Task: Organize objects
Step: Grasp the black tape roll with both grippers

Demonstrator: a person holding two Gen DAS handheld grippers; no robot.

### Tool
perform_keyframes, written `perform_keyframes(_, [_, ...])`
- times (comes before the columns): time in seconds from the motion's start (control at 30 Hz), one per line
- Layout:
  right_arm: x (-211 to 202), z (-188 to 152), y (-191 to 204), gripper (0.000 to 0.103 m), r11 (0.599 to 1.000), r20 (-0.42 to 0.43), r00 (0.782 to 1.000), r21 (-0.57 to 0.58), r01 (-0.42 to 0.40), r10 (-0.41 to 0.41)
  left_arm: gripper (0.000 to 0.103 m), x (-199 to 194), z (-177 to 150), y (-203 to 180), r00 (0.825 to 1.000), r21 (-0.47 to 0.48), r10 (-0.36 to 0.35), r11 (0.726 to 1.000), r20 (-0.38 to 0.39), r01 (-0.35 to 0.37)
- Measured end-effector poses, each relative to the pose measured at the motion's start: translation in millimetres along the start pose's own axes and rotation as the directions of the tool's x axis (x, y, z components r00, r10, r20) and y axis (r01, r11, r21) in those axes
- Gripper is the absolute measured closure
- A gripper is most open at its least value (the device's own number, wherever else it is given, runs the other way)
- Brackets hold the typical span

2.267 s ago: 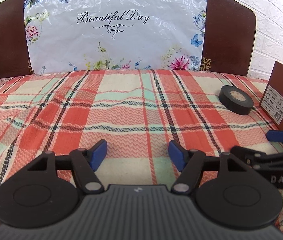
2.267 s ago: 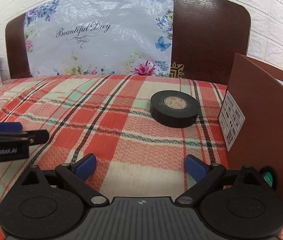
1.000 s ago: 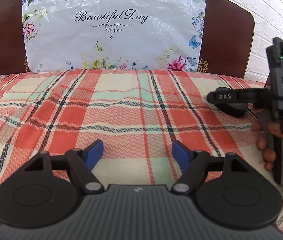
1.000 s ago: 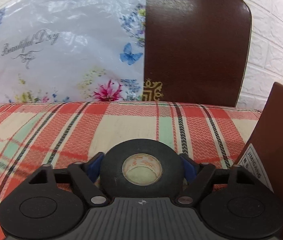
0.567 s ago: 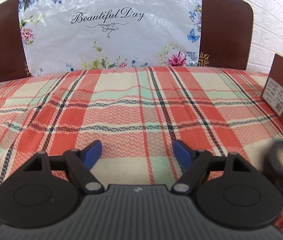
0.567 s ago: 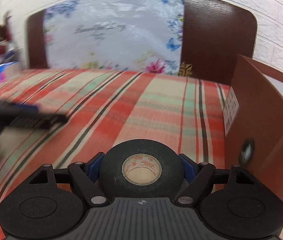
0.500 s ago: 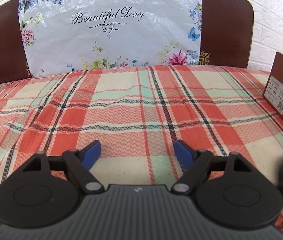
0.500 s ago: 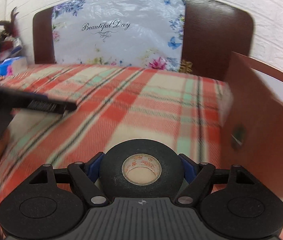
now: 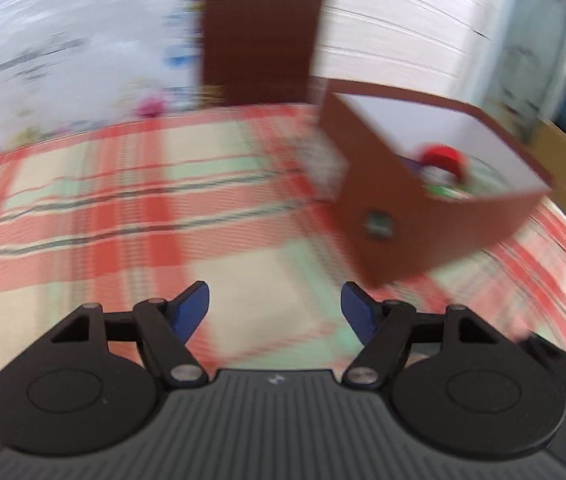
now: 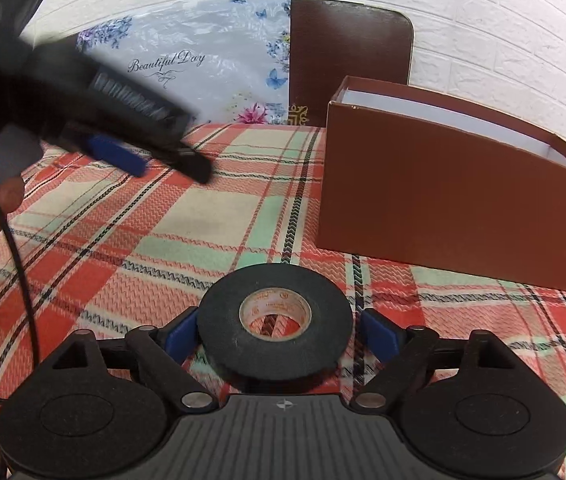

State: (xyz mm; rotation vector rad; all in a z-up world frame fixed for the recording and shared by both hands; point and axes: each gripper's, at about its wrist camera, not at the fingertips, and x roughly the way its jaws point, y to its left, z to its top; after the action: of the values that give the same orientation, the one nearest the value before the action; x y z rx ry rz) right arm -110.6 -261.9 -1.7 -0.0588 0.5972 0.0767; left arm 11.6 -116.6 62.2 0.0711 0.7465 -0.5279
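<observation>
Left gripper (image 9: pixel 275 312): matte black linkage arms, each running back to a round black disc with a shallow inner circle. Bright blue pads (image 9: pixel 191 306) tip the fingers. Silver screws (image 9: pixel 185 370) sit at the pivots, and a ribbed dark grey housing (image 9: pixel 275 420) with a small pale logo fills the bottom edge. Right gripper (image 10: pixel 275 334) is built the same, blue pads (image 10: pixel 379 334) and all. A thin black cable (image 10: pixel 23 280) curves down the left.
</observation>
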Motion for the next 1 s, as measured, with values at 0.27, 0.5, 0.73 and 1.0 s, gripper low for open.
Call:
perform_keyframes(0.27, [-11, -13, -11, 0.018, 1.0, 0.007, 1.0, 0.016, -0.026, 0.026, 0.033, 13, -20, -27, 0.986, -0.02, -0.084, 0.996, -0.141, 0.082])
perform_keyframes(0.5, [-8, -11, -13, 0.017, 1.0, 0.004, 1.0, 0.005, -0.028, 0.028, 0.038, 18, -35, -30, 0.973, -0.047, -0.108, 0.994, -0.204, 0.101])
perform_keyframes(0.73, [-6, -9, -7, 0.03, 0.997, 0.004, 0.998, -0.03, -0.066, 0.066, 0.053, 23, -27, -38, 0.97, -0.026, -0.095, 0.995, -0.222, 0.091])
perform_keyframes(1.0, [-10, -11, -30, 0.031, 0.999, 0.005, 1.0, -0.032, 0.0, 0.0, 0.057, 43, -10, -88, 0.964, 0.136, -0.086, 0.983, -0.251, 0.123])
